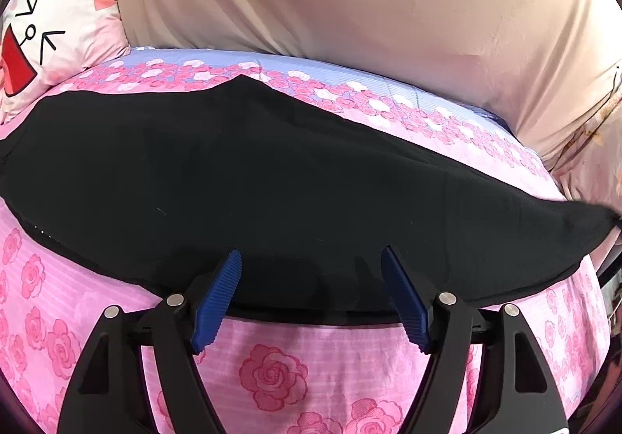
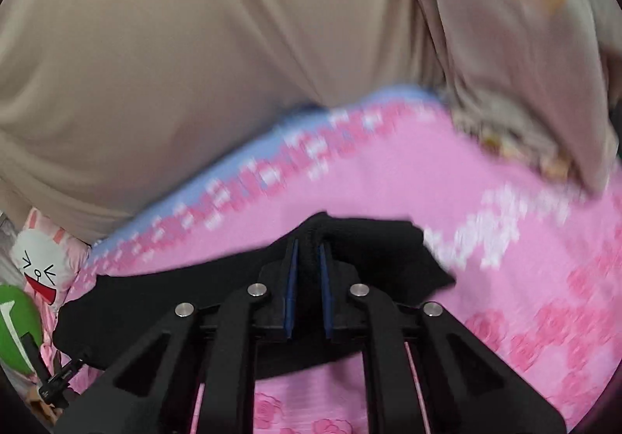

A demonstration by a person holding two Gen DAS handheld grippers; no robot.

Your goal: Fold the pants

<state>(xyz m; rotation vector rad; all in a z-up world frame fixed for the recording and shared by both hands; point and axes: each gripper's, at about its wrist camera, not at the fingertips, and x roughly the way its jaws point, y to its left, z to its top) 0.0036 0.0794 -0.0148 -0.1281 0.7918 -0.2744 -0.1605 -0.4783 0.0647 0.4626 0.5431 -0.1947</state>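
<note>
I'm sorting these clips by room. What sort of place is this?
Most likely a bedroom: black pants lie on a bed with a pink rose-print sheet, a cartoon pillow beside it.

The left tool (image 1: 311, 259) is hovering with its blue pads spread apart over the near edge of the black pants (image 1: 252, 181), which are lying flat across the pink rose-patterned bed (image 1: 272, 375).

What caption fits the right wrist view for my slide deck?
Right gripper shut on a fold of the black pants above the pink rose-print bedsheet.
</note>
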